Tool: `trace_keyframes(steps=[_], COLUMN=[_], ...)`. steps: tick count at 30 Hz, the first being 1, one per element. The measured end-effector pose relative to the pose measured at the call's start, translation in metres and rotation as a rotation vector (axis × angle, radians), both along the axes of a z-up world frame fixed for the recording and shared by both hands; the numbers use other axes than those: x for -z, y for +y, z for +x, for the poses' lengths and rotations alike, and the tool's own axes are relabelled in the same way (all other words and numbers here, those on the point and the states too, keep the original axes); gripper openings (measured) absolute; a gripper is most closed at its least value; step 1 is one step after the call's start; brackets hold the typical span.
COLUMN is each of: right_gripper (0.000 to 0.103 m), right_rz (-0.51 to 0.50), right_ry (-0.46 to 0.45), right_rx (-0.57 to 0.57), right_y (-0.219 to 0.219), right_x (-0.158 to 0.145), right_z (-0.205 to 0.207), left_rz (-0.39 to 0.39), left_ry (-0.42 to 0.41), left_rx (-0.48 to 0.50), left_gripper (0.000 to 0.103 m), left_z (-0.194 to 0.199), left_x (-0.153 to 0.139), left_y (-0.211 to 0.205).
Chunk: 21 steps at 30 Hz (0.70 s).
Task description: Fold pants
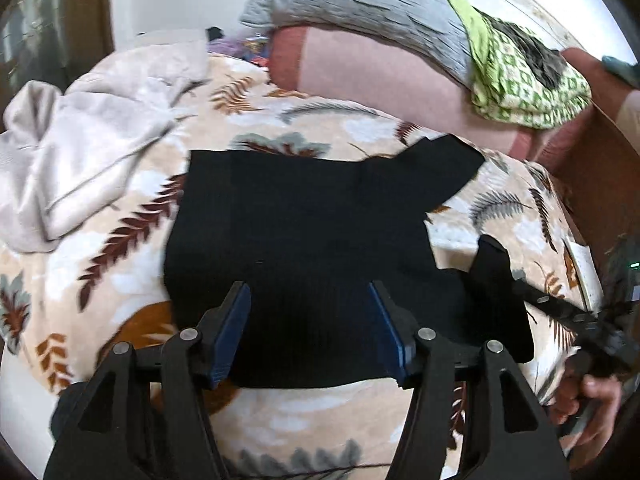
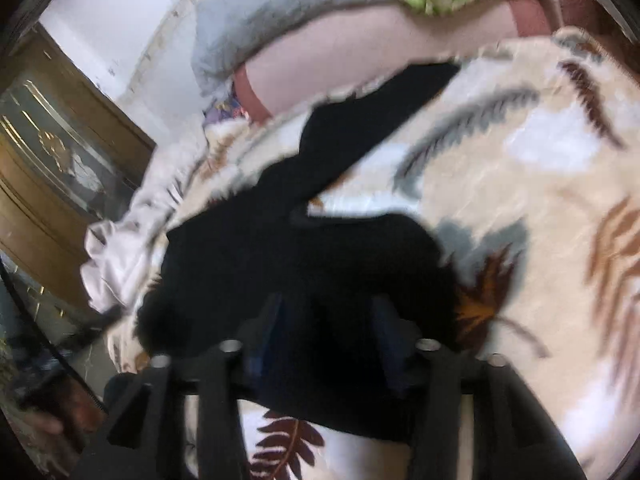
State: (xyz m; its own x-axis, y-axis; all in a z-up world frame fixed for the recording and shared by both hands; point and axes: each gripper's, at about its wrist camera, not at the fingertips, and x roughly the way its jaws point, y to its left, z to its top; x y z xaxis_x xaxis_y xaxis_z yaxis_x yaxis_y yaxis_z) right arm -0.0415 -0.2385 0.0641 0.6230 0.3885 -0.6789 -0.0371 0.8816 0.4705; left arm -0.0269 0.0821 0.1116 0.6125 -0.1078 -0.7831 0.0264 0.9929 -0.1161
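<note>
pants (image 1: 304, 240) lying folded on bed (image 1: 120, 240) | left claw (image 1: 310, 332) hovering apart, gripping nothing | right claw (image 2: 326, 340) apart, blurry, prob. freeing cloth so fold settles

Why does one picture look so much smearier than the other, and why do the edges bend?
Left wrist view: fairly sharp; the black pants show faint ribbing, though they stay nearly featureless in the dim light. Right wrist view: motion blur smears the leaf-print blanket and the right gripper. Both views: the fisheye lens bows straight lines, with dark corners outside the round picture.
</note>
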Motion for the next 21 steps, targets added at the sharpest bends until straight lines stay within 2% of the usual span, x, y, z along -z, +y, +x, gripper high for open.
trace_keyframes(steps=[1, 4, 7, 10, 12, 13, 14, 17, 21], right_gripper=[0.058, 0.059, 0.06, 0.062, 0.054, 0.023, 0.006, 0.005, 0.005], right_rz=[-0.017, -0.108, -0.121, -0.109, -0.131, -0.129, -0.123, -0.159, -0.269], right_ry=[-0.021, -0.041, -0.015, 0.045, 0.057, 0.056, 0.053, -0.028, -0.079], right_rx=[0.013, 0.077, 0.087, 0.03, -0.003, -0.009, -0.013, 0.026, 0.194], right_y=[-0.004, -0.021, -0.025, -0.019, -0.013, -0.012, -0.012, -0.022, -0.063], right_x=[-0.006, -0.011, 0.005, 0.031, 0.043, 0.044, 0.041, 0.009, -0.035], right_z=[-0.003, 0.0, 0.023, 0.052, 0.067, 0.069, 0.069, 0.045, -0.01], left_rz=[0.002, -0.024, -0.052, -0.042, -0.035, -0.034, -0.032, -0.025, -0.043], left_ry=[0.003, 0.023, 0.061, 0.086, 0.102, 0.109, 0.11, 0.112, 0.118], left_rx=[0.008, 0.039, 0.079, 0.095, 0.093, 0.092, 0.089, 0.059, 0.007], left_gripper=[0.059, 0.059, 0.059, 0.059, 0.059, 0.059, 0.059, 0.059, 0.059], left_z=[0.002, 0.01, 0.016, 0.019, 0.02, 0.02, 0.021, 0.021, 0.017], left_x=[0.002, 0.011, 0.021, 0.029, 0.033, 0.034, 0.034, 0.035, 0.037], left_y=[-0.006, -0.019, -0.032, -0.041, -0.041, -0.039, -0.038, -0.027, -0.007])
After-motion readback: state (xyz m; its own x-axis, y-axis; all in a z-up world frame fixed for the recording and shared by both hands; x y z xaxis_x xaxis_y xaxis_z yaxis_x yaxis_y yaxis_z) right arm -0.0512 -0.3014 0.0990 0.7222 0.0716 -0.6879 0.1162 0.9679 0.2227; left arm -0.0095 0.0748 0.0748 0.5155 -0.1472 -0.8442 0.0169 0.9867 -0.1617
